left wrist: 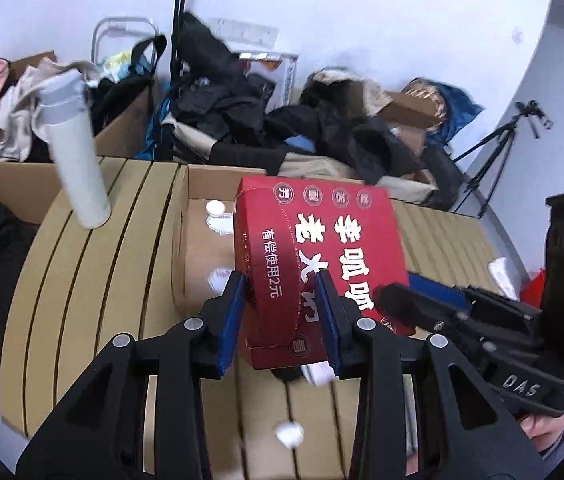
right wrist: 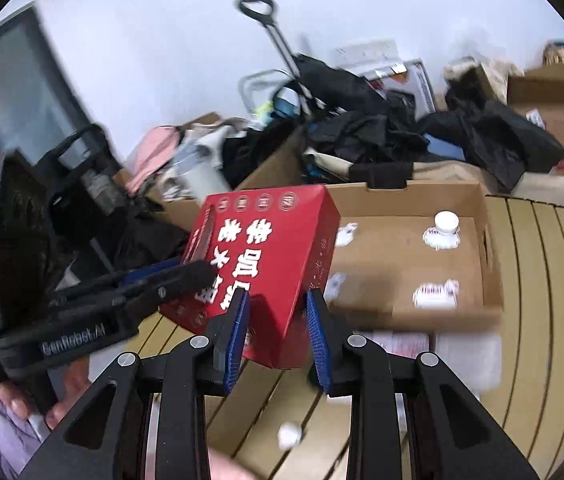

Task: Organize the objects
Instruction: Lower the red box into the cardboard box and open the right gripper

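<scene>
Both grippers are clamping the flat red cardboard box w/ white Chinese lettering (left wrist: 318, 256), one at each near corner, and holding it in the air, tilted, just above the near-left part of the shallow open brown cardboard tray (right wrist: 410, 256).

The left gripper (left wrist: 282, 308) is pinching the box's narrow side wall between its blue pads, jaws narrow and pressing on cardboard. The right gripper (right wrist: 275, 328) is doing the same at the other near corner, jaws narrow, box edge wedged between its pads. Each wrist view is also showing the other tool reaching in from the side.

Inside the tray, a small white screw cap (right wrist: 446, 222) and a few white scalloped stickers (right wrist: 436, 294) are lying on the floor, to the right of the box. Left of the tray, on the tan slatted tabletop (left wrist: 93, 272), a tall white bottle (left wrist: 71, 148) is standing. A small white crumpled scrap (right wrist: 289, 435) is lying on the table near of the tray.

Step in hand, prob.: carrying the box as a two-handed load, placement not yet done. Next move needs both hands travelling together so the box isn't twisting or slipping, levelling it, then lowering onto a bare patch of tray clear of the cap & stickers before either grip is letting go.
</scene>
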Motion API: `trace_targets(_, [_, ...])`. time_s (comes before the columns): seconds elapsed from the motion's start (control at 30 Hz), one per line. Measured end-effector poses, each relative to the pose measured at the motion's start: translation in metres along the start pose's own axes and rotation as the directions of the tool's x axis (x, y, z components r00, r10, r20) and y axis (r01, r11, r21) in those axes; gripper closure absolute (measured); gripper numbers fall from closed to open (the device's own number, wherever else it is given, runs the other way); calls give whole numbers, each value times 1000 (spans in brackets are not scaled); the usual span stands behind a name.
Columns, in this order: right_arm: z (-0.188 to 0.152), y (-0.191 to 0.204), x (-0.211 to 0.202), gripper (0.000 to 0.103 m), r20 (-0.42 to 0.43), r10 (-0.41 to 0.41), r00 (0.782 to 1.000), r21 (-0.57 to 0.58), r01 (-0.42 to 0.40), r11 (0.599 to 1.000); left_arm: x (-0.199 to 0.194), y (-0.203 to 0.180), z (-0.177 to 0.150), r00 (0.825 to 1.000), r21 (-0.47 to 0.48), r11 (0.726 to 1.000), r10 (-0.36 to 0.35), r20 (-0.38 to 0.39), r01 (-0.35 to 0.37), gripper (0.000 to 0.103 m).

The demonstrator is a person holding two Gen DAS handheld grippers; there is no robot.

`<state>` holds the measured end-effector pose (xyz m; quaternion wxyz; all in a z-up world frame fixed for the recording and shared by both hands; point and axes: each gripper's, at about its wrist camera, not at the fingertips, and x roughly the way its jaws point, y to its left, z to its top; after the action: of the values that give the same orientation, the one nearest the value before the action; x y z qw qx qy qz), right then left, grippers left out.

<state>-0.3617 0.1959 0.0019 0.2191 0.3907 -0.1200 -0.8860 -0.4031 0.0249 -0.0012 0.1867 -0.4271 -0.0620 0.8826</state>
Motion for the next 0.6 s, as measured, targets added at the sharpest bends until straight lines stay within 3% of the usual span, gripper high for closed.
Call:
trace_targets(0.1, [21, -19, 47, 71, -52, -18, 998, 30, 19, 999, 50, 22, 20, 998, -41, 999, -3, -62, 0, 72])
trace_targets(0.3, [27, -48, 135, 71, -175, -53, 983, 54, 63, 997, 120, 48, 26, 983, -35, 995, 84, -166, -91, 71])
trace_targets(0.5, [13, -51, 169, 71, -210, -84, 974, 40, 95, 995, 127, 51, 7, 968, 42, 981, 194, -160, -190, 68])
trace_targets(0.6, [12, -55, 168, 71, -207, -59, 977, 63, 73, 995, 115, 52, 7, 967, 30, 987, 160, -198, -157, 65])
